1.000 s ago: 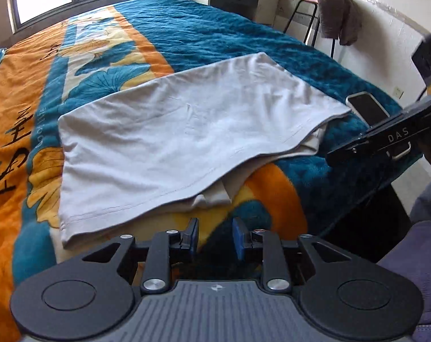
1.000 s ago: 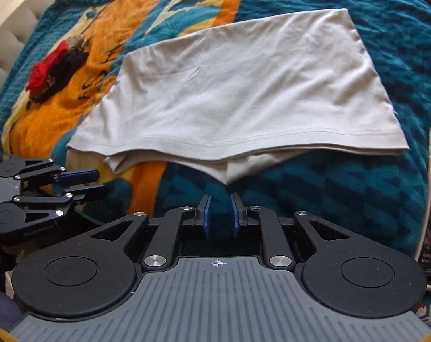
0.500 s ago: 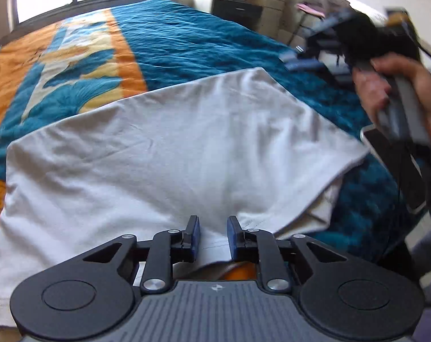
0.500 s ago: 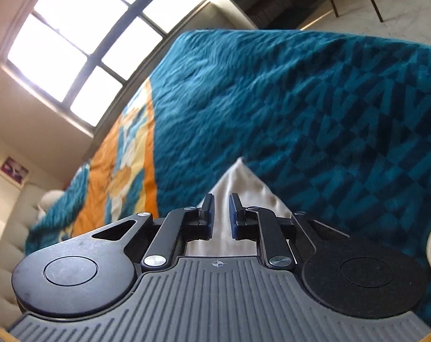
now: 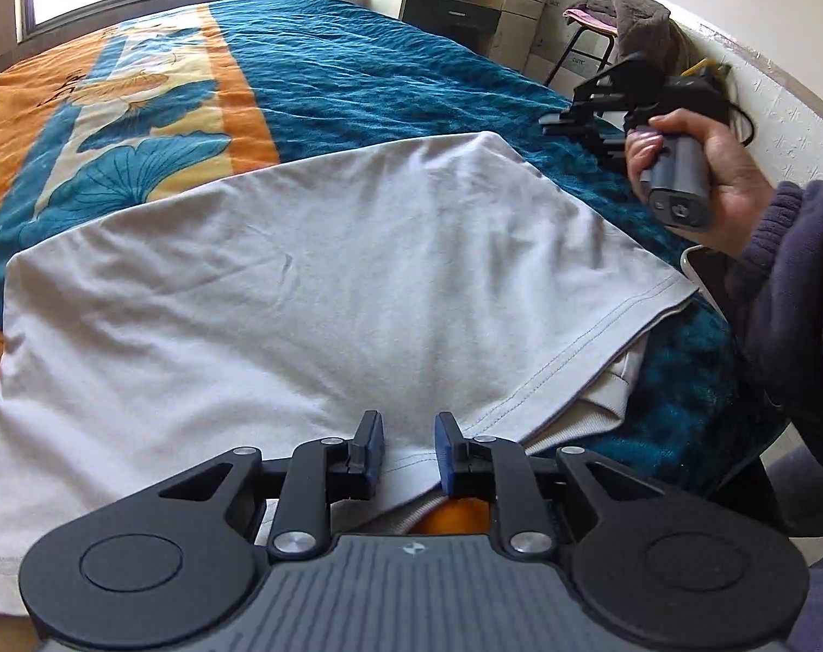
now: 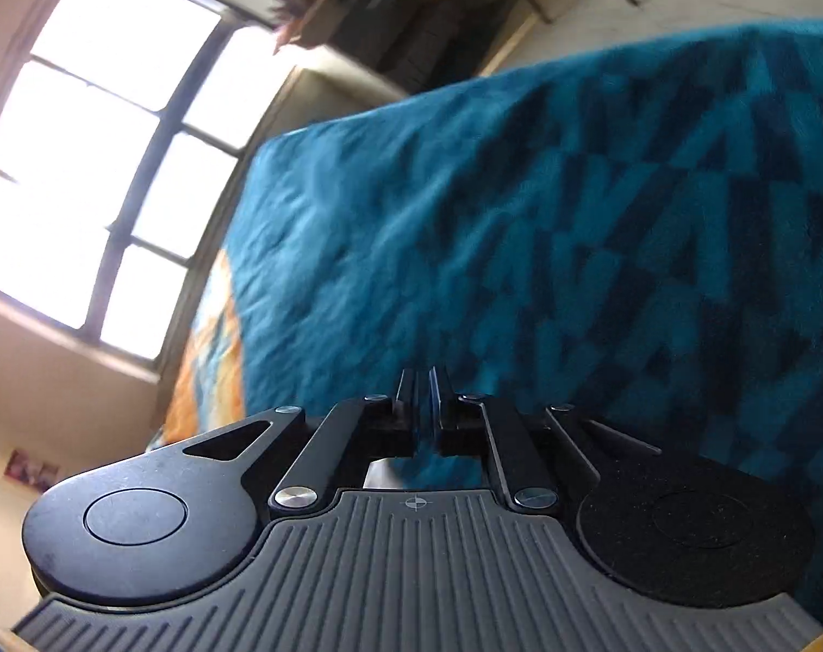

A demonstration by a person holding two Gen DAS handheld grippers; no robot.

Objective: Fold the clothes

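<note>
A light grey T-shirt [image 5: 303,282] lies folded in layers on the bed, its hem edge running toward the near right. My left gripper [image 5: 409,451] is open, low over the shirt's near hem, with cloth between its blue pads [image 5: 373,445]. My right gripper [image 6: 422,396] is nearly shut with nothing in it, and looks across the teal bedspread [image 6: 520,250]; the shirt does not show there. In the left wrist view the right gripper [image 5: 585,119] is held in a hand above the shirt's far right corner.
The bed has a teal and orange blanket [image 5: 139,125]. A dresser [image 5: 455,5] and a chair draped with clothes [image 5: 629,22] stand by the far wall. A phone's edge [image 5: 699,266] lies by the right sleeve. A window [image 6: 101,163] is behind the bed.
My left gripper moved forward over the shirt's near hem. My right gripper lifted off the near edge, swung up to the shirt's far right corner and tilted, and its jaws narrowed.
</note>
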